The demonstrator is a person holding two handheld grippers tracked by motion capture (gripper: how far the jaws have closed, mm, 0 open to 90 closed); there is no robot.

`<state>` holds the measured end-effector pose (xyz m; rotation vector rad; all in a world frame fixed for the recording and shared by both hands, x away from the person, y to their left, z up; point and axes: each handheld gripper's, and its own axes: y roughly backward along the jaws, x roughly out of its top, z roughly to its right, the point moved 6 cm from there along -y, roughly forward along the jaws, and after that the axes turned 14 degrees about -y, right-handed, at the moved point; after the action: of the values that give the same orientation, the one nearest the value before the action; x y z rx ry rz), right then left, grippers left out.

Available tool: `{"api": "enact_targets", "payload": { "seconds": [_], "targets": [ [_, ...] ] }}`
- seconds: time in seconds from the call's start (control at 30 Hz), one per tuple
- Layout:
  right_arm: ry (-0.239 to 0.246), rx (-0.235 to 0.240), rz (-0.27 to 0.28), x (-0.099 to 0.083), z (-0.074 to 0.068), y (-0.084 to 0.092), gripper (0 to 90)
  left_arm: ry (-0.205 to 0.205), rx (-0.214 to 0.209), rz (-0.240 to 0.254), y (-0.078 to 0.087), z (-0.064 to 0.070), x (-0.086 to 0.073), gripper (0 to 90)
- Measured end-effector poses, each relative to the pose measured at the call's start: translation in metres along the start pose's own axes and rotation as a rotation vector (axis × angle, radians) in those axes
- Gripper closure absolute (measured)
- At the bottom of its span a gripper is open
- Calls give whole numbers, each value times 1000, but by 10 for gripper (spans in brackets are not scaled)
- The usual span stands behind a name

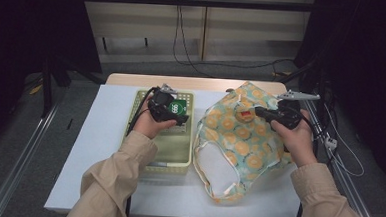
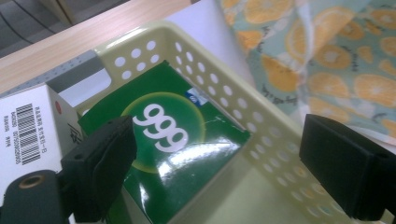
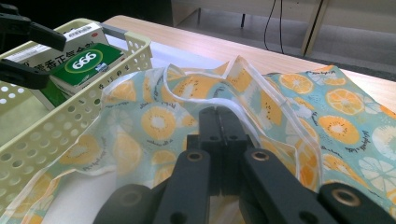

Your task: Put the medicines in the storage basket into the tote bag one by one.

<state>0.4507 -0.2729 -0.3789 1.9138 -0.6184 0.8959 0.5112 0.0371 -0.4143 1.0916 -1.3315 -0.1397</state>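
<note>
Left claw [image 2: 219, 172] released, jaws spread wide over the green box [image 2: 173, 149], not touching it. Box lies in the far end of the yellow basket [image 2: 275, 140], beside a white box [image 2: 32, 130]. Right claw [image 3: 223, 122] clenched on the rim of the fruit-print bag [image 3: 336, 126]. Bag lies just right of the basket on the counter [image 1: 104, 134], touching it.

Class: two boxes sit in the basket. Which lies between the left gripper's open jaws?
The green box marked 999, framed by the left gripper; the white box with the barcode sits beside it.
</note>
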Motion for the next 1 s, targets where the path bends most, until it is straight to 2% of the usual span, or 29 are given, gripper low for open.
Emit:
{"api": "enact_targets", "payload": {
  "seconds": [0.1,0.13,0.23,0.37,0.47,0.5,0.53,0.67,0.73,0.77,0.87,1.0],
  "targets": [
    [-1,2,3,1,0,1,900,33,20,-6,-6,-3,0,99],
    [-3,1,1,2,0,1,900,43,14,-7,-8,-3,-1,99],
    [1,3,4,2,0,2,900,21,43,-39,-13,-4,-2,101],
    [0,4,4,2,1,2,900,50,54,-29,-17,-7,-3,101],
    [-2,5,5,2,1,2,900,48,82,-36,-21,-8,-3,84],
    [-4,3,5,2,1,2,900,41,80,-41,-21,-9,-3,73],
    [-4,3,5,2,1,2,900,55,83,-33,-22,-9,-2,69],
    [-2,5,9,3,1,3,900,71,100,-30,-25,-9,-1,50],
    [-1,6,10,3,1,2,900,52,117,-46,-26,-8,0,47],
    [-1,7,9,3,1,2,900,63,121,-42,-27,-7,0,46],
    [-3,7,9,2,0,2,900,52,146,-57,-29,-8,-1,45],
    [-2,8,12,3,0,3,900,60,152,-34,-29,-9,-4,29]
  ]
}}
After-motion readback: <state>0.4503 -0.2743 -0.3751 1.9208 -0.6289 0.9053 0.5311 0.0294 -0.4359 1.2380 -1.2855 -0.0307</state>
